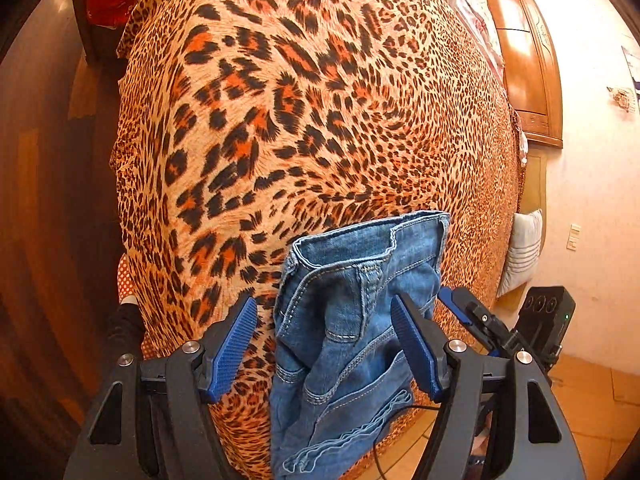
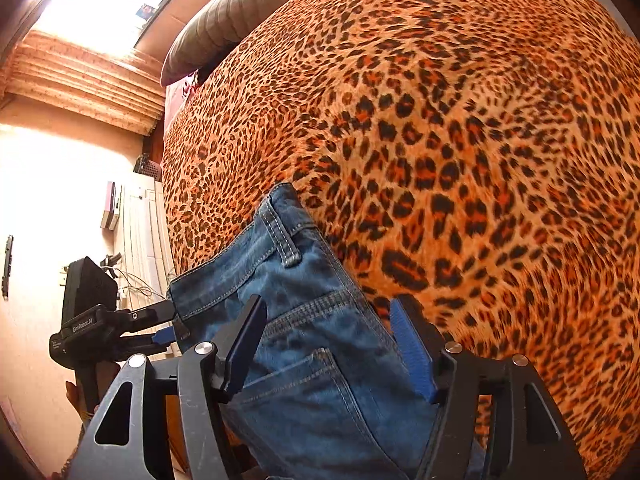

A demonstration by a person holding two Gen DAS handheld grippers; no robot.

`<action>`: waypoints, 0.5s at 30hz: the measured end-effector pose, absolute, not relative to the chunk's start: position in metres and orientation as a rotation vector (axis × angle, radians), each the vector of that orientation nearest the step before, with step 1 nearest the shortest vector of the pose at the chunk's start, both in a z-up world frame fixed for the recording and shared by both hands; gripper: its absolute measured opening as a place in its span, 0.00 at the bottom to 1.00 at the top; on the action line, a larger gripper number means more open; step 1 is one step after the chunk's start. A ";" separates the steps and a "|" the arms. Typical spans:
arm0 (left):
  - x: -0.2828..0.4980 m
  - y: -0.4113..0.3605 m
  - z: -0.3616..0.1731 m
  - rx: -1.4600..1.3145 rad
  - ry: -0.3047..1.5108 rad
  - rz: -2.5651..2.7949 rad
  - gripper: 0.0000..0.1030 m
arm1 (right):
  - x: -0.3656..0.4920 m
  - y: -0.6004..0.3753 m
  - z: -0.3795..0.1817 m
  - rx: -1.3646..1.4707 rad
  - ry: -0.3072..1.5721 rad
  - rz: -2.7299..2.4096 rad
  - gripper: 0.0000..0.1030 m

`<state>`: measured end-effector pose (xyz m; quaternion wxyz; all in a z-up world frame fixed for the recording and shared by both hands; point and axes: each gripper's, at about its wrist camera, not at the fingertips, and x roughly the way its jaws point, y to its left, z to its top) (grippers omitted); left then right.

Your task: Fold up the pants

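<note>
The pants [image 1: 352, 320] are showing as mid-blue washed denim with pale contrast stitching, belt loops, a stitched back pocket and a waistband [image 2: 276, 224] turned up at the far end. They are lying bunched at the near edge of the bed [image 1: 320, 100], on its leopard-print cover, with the lower part hanging over the edge toward the tiled floor [image 1: 592, 400]. Their long axis is running from the near edge away into the bed, waistband end pointing farthest away, legs trailing back under the tools.

On the left, the left tool [image 1: 324, 344] is hovering over the denim with its blue-padded fingers [image 1: 234, 348] standing wide apart, one on each side of the bunched cloth and gripping nothing.

To the right, the right tool [image 2: 328, 344] is sitting likewise with its fingers spread apart, straddling the pocket area of the pants; whether the pads are touching the fabric cannot be told.

A grey pillow [image 2: 240, 12] is lying at the head of the bed.
</note>
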<state>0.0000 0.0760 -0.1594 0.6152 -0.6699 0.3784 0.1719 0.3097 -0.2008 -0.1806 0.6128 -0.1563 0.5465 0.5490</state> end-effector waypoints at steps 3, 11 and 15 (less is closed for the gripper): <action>0.003 0.081 -0.164 -1.561 0.885 0.375 0.70 | 0.306 -0.174 -0.188 -0.419 1.261 1.274 0.67; 0.038 0.087 -0.181 -1.577 0.867 0.332 0.81 | 0.291 -0.129 -0.197 -0.506 1.264 1.327 0.69; 0.048 0.088 -0.183 -1.545 0.869 0.347 0.47 | 0.282 -0.112 -0.198 -0.563 1.215 1.327 0.62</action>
